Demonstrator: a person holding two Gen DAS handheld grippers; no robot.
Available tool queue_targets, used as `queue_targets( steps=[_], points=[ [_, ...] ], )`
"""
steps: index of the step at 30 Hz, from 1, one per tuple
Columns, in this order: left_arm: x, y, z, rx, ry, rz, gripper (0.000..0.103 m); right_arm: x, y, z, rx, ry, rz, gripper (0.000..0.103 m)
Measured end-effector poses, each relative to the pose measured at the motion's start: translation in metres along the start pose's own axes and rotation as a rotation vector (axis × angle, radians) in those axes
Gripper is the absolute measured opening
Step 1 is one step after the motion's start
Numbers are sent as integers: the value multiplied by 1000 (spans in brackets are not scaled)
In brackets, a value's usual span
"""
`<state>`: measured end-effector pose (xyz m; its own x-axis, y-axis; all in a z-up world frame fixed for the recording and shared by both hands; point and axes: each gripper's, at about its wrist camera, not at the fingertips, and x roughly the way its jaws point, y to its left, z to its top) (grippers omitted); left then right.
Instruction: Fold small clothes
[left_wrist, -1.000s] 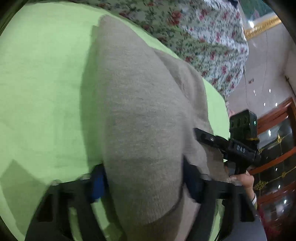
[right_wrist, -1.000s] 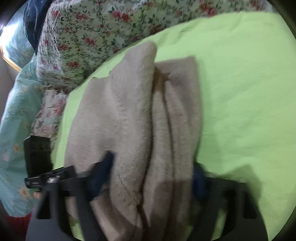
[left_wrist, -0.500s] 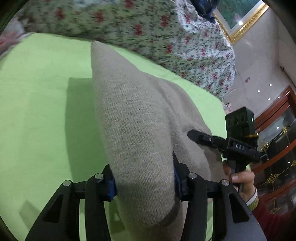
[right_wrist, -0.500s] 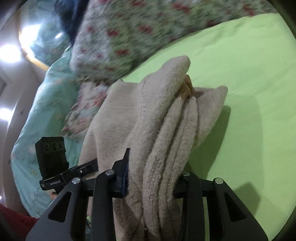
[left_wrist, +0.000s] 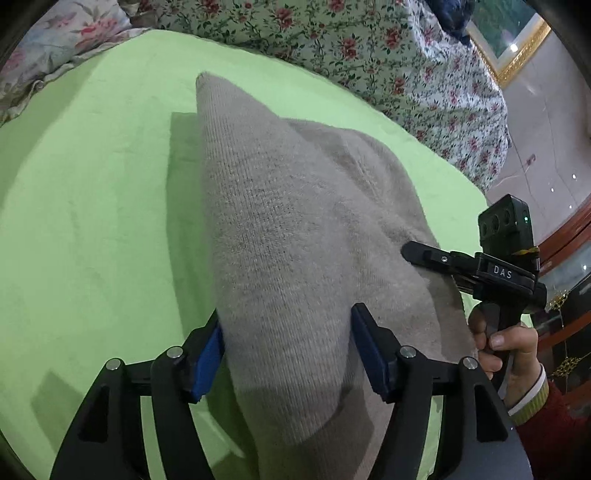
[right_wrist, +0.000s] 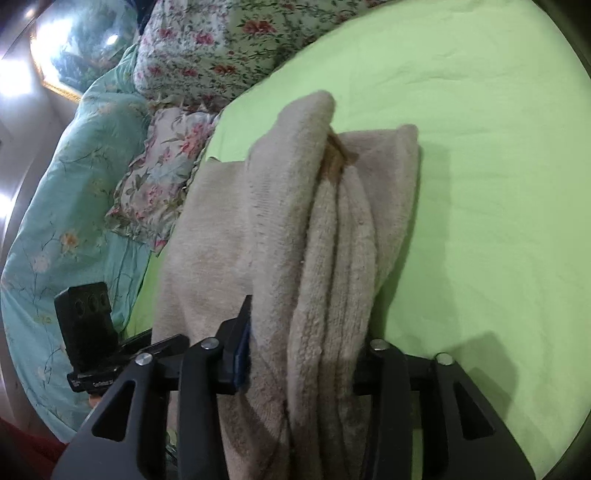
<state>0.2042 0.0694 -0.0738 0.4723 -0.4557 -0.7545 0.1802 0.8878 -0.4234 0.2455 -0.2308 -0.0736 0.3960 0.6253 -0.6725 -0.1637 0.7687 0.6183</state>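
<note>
A beige knitted garment (left_wrist: 295, 229) is held up over the green sheet (left_wrist: 92, 221). My left gripper (left_wrist: 286, 347) is shut on its near edge, cloth bulging between the blue pads. My right gripper (right_wrist: 306, 354) is shut on the bunched, folded layers of the same garment (right_wrist: 332, 221). The far end of the garment hangs down and touches the sheet (right_wrist: 498, 184). In the left wrist view the right gripper (left_wrist: 424, 253) grips the garment's right side. In the right wrist view the left gripper's body (right_wrist: 88, 332) shows at the left.
Flowered bedding (left_wrist: 369, 48) is piled at the far edge of the sheet. A flowered pillow (right_wrist: 159, 177) and a teal quilt (right_wrist: 55, 184) lie to the left in the right wrist view. A dark wooden cabinet (left_wrist: 569, 258) stands beyond the bed.
Both grippers have lifted and tilted with the garment in them. It hangs higher off the sheet, and more of the bedding behind has come into view.
</note>
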Motion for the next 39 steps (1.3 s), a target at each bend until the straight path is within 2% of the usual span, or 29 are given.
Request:
queue_targets(
  steps=[6,10,13,17,20,21,22,23,24,27,30,33,35,39],
  points=[
    [-17,3,-3,4,-17,27,73,-20,9,-1,-4,-41,-70,52],
    [-34,10,0,-20,-55,45,74,-39,15,2,-20,-105,-119,52],
    [-40,21,6,-58,-77,64,75,-47,24,15,-43,-154,-125,52],
    [-40,35,20,-126,-96,81,75,-35,38,43,-88,-175,-123,52],
    [-35,35,29,-138,-104,98,75,-16,40,61,-99,-173,-136,52],
    [-33,34,32,-136,-105,101,75,-9,40,67,-99,-169,-141,50],
    [-30,32,33,-131,-104,106,75,-2,39,72,-102,-160,-142,40],
    [-27,29,35,-123,-100,112,75,3,38,74,-108,-146,-143,14],
    [-24,26,36,-118,-95,117,74,7,39,78,-117,-135,-148,8],
    [-17,14,41,-85,-85,132,74,-13,46,84,-144,-199,-125,7],
    [-7,3,45,-49,-69,145,74,-33,36,90,-115,-247,-135,7],
    [8,-10,44,0,-40,208,74,-17,14,91,-69,-185,-202,7],
    [8,-16,41,23,-46,244,75,-2,1,88,-22,-125,-193,10],
    [-13,-18,30,31,-64,249,75,-19,-4,70,48,-160,-135,19]
  ],
)
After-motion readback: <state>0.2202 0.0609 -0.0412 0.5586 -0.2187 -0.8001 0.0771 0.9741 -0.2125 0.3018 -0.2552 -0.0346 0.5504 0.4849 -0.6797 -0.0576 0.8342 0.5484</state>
